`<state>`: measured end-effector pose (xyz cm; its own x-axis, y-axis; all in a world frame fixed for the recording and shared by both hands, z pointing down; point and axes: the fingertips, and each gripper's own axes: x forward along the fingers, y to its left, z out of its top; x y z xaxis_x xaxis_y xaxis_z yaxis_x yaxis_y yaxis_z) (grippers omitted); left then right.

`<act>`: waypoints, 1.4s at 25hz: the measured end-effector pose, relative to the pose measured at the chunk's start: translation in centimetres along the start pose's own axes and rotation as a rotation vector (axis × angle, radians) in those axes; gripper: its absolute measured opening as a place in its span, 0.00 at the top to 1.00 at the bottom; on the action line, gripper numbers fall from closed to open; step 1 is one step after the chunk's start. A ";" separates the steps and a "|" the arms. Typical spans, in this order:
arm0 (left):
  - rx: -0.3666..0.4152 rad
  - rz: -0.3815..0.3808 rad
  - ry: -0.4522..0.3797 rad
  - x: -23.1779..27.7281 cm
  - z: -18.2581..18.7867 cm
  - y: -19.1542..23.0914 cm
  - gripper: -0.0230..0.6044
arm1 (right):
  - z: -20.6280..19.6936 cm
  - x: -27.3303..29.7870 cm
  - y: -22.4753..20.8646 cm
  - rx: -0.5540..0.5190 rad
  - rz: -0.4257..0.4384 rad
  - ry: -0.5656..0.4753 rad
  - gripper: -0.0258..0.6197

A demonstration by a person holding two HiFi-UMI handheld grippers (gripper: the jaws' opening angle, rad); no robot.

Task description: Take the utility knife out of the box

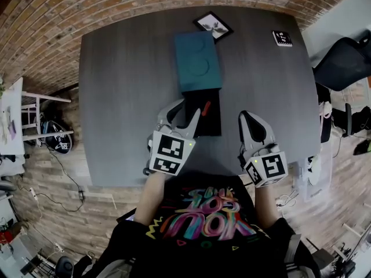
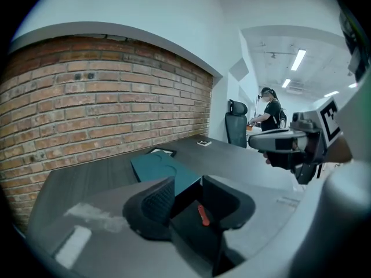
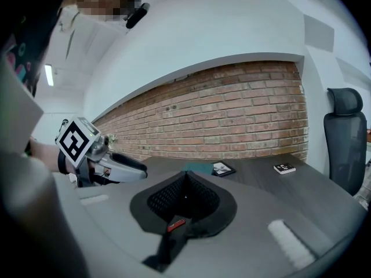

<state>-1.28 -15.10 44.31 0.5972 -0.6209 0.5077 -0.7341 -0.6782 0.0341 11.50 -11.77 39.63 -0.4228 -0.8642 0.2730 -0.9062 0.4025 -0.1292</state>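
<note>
Left gripper view shows the left tongs (image 2: 188, 198) released, spread over the open black box (image 2: 181, 223). The orange utility knife (image 2: 202, 214) lies untouched on the box floor between them. A tip could catch the box wall and shove the box, or an off-centre pinch could skid the thin knife. The teal lid (image 1: 199, 62) blocks the far end. The right tongs (image 3: 185, 197) are clenched on nothing, apart from the box over open desk (image 1: 116, 97), whose near edge is close.

Head view: above the person, facing steeply down on the grey table (image 1: 127, 97). Left and right gripper views: low, close over the tabletop, facing the brick wall (image 2: 104, 97) along their jaws. All three share the teal box (image 1: 198, 59) and framed picture (image 1: 213, 25).
</note>
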 end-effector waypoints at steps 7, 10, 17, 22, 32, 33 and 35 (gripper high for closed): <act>-0.044 -0.050 0.072 2.8 -1.5 -0.8 0.66 | -0.6 0.5 -0.3 0.010 -0.002 0.014 0.96; -0.065 -0.060 0.107 4.1 -2.2 -1.3 0.66 | -0.8 0.8 -0.7 0.015 -0.003 0.013 0.96; -0.116 -0.063 0.204 6.9 -3.9 -2.3 0.66 | -1.3 1.0 -2.0 0.051 -0.010 0.009 0.96; -0.140 -0.052 0.310 8.5 -5.6 -2.5 0.66 | -1.9 1.5 -2.6 0.077 0.010 0.011 0.96; -0.123 -0.045 0.485 10.2 -9.1 -3.5 0.66 | -2.8 1.5 -4.1 0.111 0.026 0.015 0.96; -0.109 -0.043 0.504 10.4 -9.5 -3.6 0.66 | -2.9 1.4 -4.3 0.115 0.024 0.016 0.96; -0.072 -0.034 0.542 10.7 -10.3 -3.6 0.66 | -3.1 1.1 -5.0 0.121 0.017 0.018 0.96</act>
<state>4.41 -15.23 58.45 0.3830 -0.2951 0.8754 -0.7491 -0.6537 0.1074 15.58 -13.74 43.57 -0.4388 -0.8516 0.2867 -0.8926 0.3764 -0.2481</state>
